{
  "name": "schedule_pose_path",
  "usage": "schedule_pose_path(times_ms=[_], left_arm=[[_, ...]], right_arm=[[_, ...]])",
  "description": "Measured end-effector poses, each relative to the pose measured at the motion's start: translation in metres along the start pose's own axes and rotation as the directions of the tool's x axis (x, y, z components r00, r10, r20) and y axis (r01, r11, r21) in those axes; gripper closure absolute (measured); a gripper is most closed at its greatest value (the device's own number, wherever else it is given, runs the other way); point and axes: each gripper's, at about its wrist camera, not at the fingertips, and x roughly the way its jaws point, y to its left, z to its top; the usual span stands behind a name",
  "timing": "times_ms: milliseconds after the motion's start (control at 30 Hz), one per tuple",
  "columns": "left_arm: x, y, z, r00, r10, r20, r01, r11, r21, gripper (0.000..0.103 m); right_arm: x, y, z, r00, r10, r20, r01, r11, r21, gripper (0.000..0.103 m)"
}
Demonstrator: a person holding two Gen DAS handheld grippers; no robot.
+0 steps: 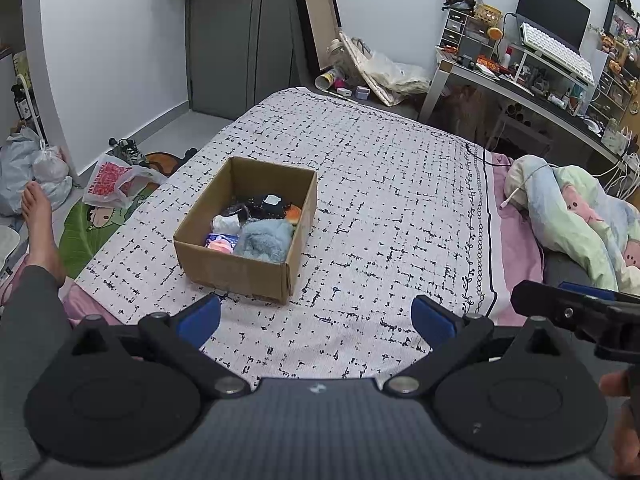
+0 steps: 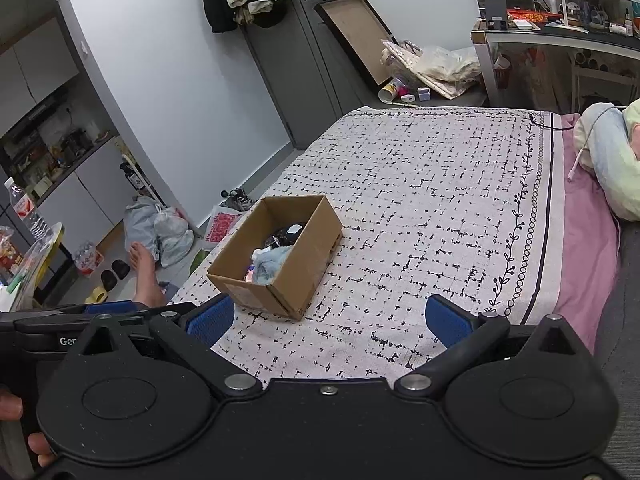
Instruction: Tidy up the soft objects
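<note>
Two claws hover over the bed, and I read both as spread wide with nothing between their blue pads. Ahead of my left claw (image 1: pixel 316 320) and slightly to its left sits the cardboard box (image 1: pixel 240 270) on the patterned bedspread (image 1: pixel 400 184). Inside it I make out a fluffy grey-blue soft item (image 1: pixel 264 240), a white bundle (image 1: pixel 226 222), something black (image 1: pixel 260 204) and an orange bit (image 1: pixel 294 213); their exact kinds escape me. From my right claw (image 2: pixel 330 320) the box (image 2: pixel 304 264) lies just ahead-left, its near wall hiding most contents. The rumpled pastel quilt (image 1: pixel 576 216) is cut off at far right.
</note>
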Motion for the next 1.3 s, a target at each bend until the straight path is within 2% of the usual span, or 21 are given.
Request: schedule_pose_path(times_ms=[1300], left_arm=[[0.0024,-0.0042,0.0036,1.000,0.002,-0.007,-0.002,1.000,0.010,0.002]], right_arm=[[-0.0029,-0.0015,0.0040,0.999,-0.036,0.004,0.036,0.999,-0.011,0.000]])
